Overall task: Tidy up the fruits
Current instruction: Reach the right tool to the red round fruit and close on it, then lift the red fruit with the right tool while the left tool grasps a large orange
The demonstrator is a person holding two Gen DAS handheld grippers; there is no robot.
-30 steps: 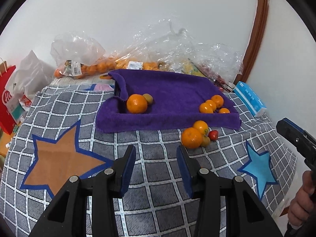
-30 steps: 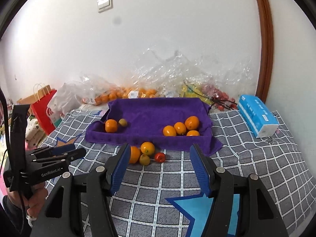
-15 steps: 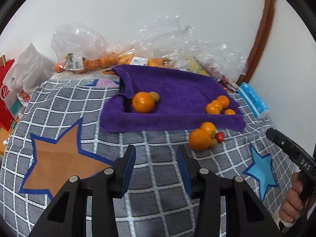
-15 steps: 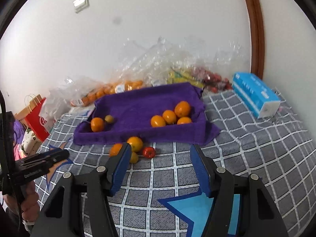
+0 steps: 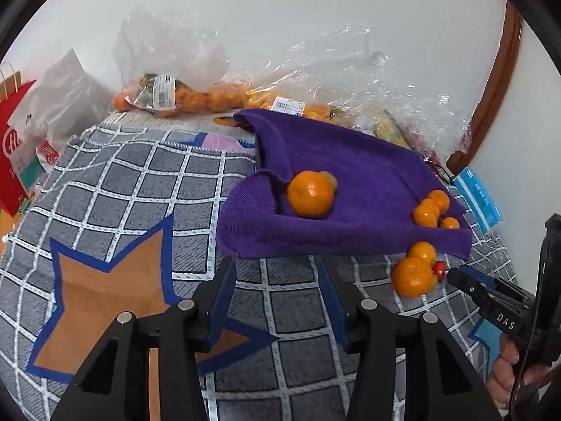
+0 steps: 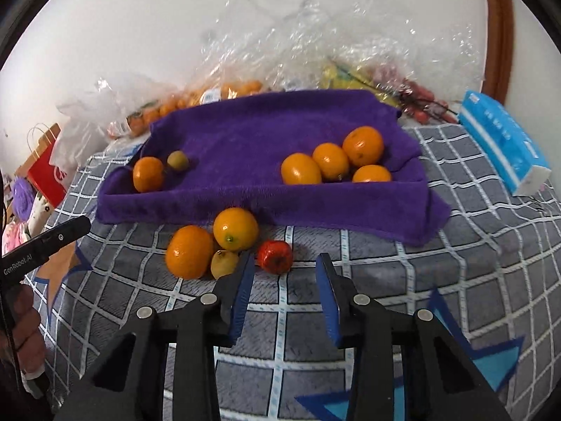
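Observation:
A purple towel (image 6: 245, 133) lines a tray on the checked blanket. At its left lie an orange (image 6: 148, 173) and a small green fruit (image 6: 177, 160); several oranges (image 6: 329, 161) sit at its right. In front of the towel, two oranges (image 6: 189, 256) (image 6: 235, 228), a small yellow fruit (image 6: 224, 268) and a small red fruit (image 6: 275, 256) lie loose. My right gripper (image 6: 284, 266) hovers just before the red fruit, its jaws closing, nothing pressed between the pads. My left gripper (image 5: 277, 270) faces the towel's front edge (image 5: 315, 245), jaws opening and empty.
Clear plastic bags of oranges (image 5: 182, 98) and other fruit line the wall behind the towel. A red paper bag (image 5: 14, 161) stands at the far left, and a blue tissue pack (image 6: 501, 140) lies at the right. The star-patterned blanket (image 5: 122, 182) covers the surface.
Both grippers have come lower and closer to the fruit. The right jaws have narrowed a lot, now just short of the red fruit. The left jaws have widened slightly.

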